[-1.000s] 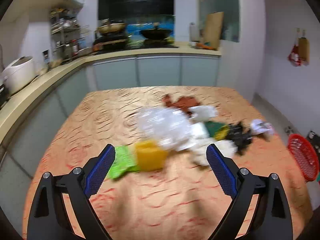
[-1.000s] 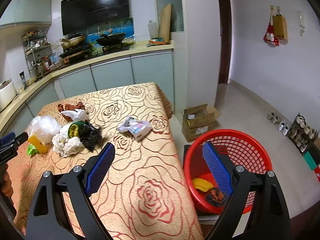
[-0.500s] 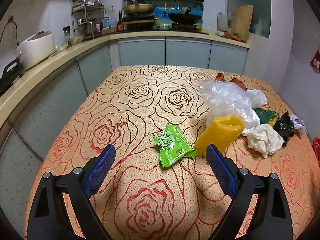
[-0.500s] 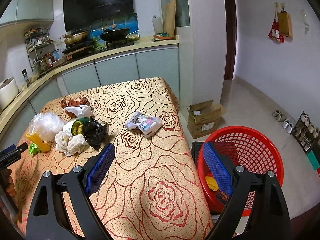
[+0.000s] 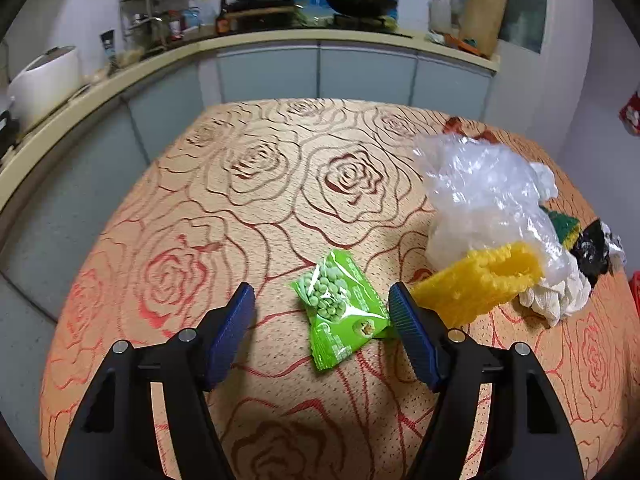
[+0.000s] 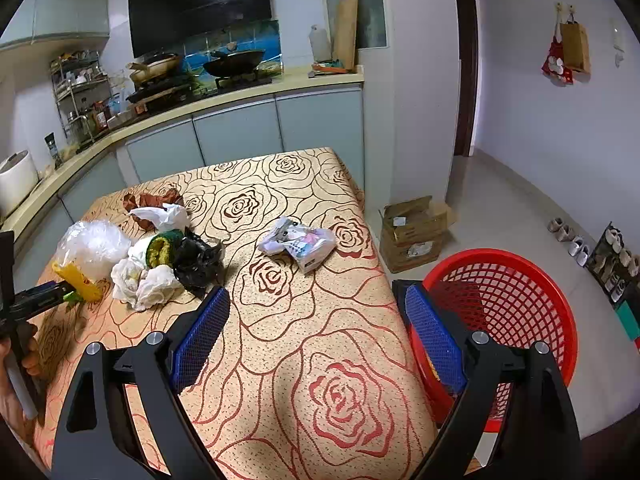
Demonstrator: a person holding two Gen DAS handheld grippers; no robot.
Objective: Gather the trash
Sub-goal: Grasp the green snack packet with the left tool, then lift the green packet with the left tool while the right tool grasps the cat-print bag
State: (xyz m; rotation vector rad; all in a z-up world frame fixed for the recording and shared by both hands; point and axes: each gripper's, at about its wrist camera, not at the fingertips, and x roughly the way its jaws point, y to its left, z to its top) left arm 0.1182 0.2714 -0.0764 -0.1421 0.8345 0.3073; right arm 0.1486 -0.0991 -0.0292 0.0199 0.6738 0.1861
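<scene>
A green packet of peas [image 5: 340, 312] lies flat on the rose-patterned tablecloth [image 5: 256, 208]. My left gripper [image 5: 320, 292] straddles the packet and its jaws are closing; the right pad sits at the packet's edge and the left pad stands clear of it. Just right of it lie a yellow foam net [image 5: 480, 280], a clear plastic bag [image 5: 480, 188] and crumpled white tissue [image 5: 560, 296]. My right gripper [image 6: 318, 296] hangs open and empty over the table's near right corner. Beside that corner, on the floor, stands the red basket [image 6: 520, 292].
A black bag [image 6: 196, 260], a green-and-yellow sponge [image 6: 160, 246], a brown wrapper [image 6: 148, 200] and a white packet [image 6: 300, 240] lie on the table. A cardboard box [image 6: 412, 236] stands beyond the basket. Kitchen counters [image 5: 120, 76] run behind and to the left.
My left gripper swung left off the pile, came down over the green packet, and its jaws narrowed. The right gripper stayed almost still.
</scene>
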